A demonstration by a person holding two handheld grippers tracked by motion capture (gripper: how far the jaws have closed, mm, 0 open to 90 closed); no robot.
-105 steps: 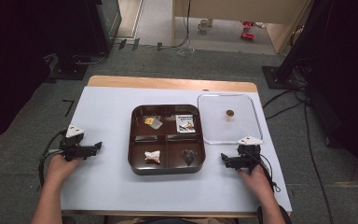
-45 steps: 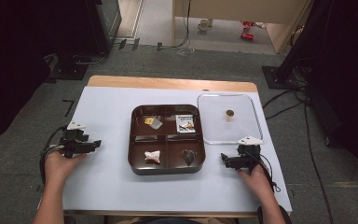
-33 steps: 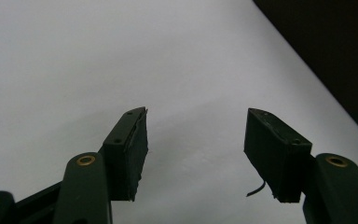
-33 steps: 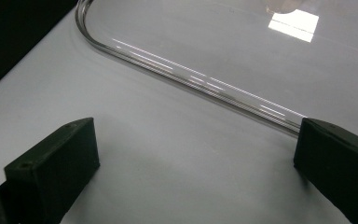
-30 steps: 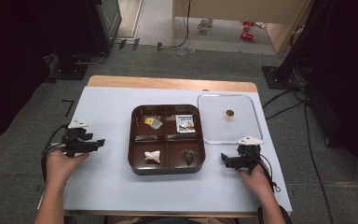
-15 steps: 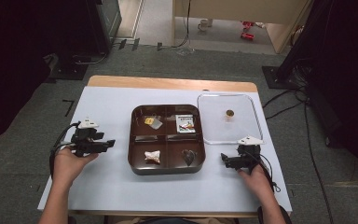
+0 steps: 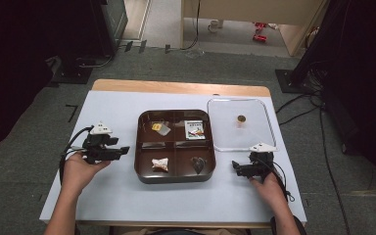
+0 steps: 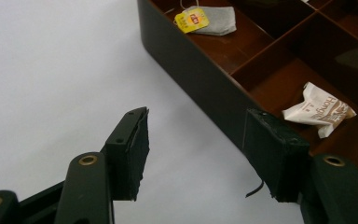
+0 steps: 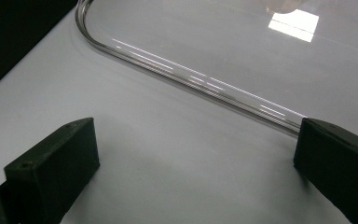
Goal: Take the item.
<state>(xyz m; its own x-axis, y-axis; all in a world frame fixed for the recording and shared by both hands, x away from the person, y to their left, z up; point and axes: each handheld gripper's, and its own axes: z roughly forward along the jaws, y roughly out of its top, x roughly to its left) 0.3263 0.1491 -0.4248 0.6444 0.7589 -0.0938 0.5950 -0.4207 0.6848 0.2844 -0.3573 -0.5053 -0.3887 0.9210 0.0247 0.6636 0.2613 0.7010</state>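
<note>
The left gripper (image 8: pixel 193 154) is hovering wide-jawed just beside the brown tray's (image 8: pixel 200 74) left wall over bare white surface (image 8: pixel 51 70), while the right gripper (image 9: pixel 196 172) is sitting wide near the clear lid's (image 9: pixel 205 46) rim.

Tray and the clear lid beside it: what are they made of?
Tray: looks like dark brown lacquered wood or glossy plastic; the smooth floor reflects light, so it could be either. Lid: clear plastic or glass; the table shows through it and its rounded rim carries bright glints.

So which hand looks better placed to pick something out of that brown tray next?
Probably the left. Its hand-held gripper is open beside the tray, aimed toward the white packet; the right hand-held gripper faces the clear lid.
</note>
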